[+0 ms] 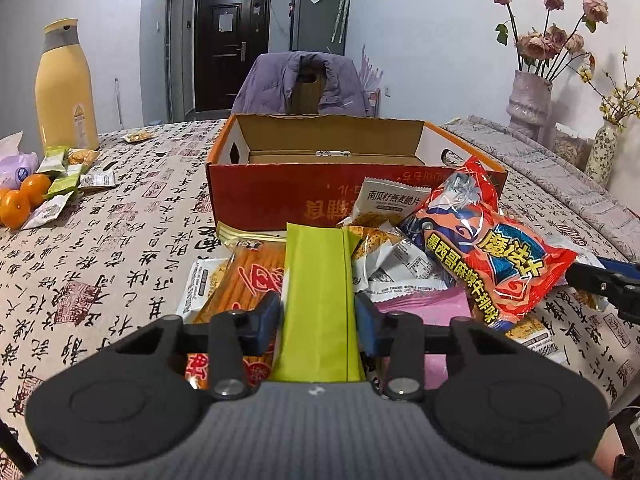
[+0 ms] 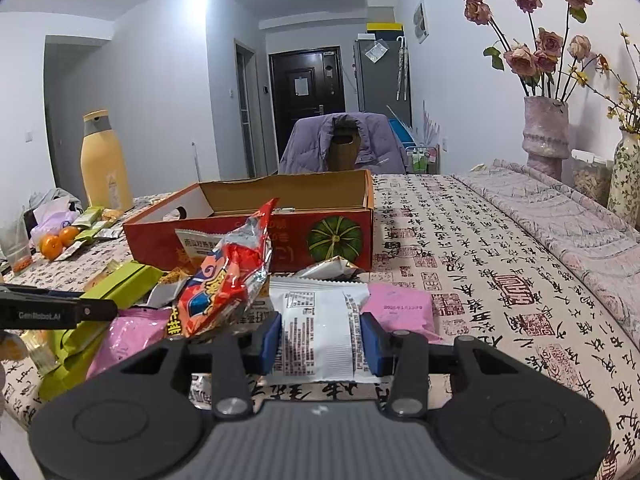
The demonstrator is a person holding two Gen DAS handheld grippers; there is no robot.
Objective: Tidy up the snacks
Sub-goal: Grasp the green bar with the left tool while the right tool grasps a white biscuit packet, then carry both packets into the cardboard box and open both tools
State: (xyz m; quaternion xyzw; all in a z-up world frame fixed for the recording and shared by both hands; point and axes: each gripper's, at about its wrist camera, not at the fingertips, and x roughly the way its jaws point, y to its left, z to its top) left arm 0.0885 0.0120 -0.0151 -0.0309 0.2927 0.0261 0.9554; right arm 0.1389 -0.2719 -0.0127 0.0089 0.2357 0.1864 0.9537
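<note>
The left gripper (image 1: 318, 322) has its jaws closed against both long sides of a green packet (image 1: 318, 300), which stands up between them above the heap of snacks. The right gripper (image 2: 320, 340) has its jaws pressed on the two sides of a white packet (image 2: 320, 328) with small printed text, its lower edge near the counter (image 2: 500, 264); whether it is lifted clear of the cloth is hard to tell from this angle. Around the green packet lie a clear bag of orange sticks (image 1: 240, 288) to its left, a pink packet (image 1: 424, 308) to its right, and a red foil bag (image 1: 496, 248) propped over several small white sachets. Just beyond the heap stands an open red cardboard box (image 1: 320, 160), its inside showing bare brown card; a white oat-crisp packet (image 1: 390, 200) leans against its front wall. From the right wrist view the same box (image 2: 260, 232) shows a green pumpkin picture on its front. Well to the left on the patterned cloth sit small green and white sachets (image 1: 66, 176), oranges (image 1: 24, 200) and a tall yellow bottle (image 1: 66, 88). On the far right stand a vase of dried roses (image 2: 546, 136) and a second, flowered vase (image 2: 626, 176). A chair draped with a purple jacket (image 1: 300, 84) stands behind the box.
</note>
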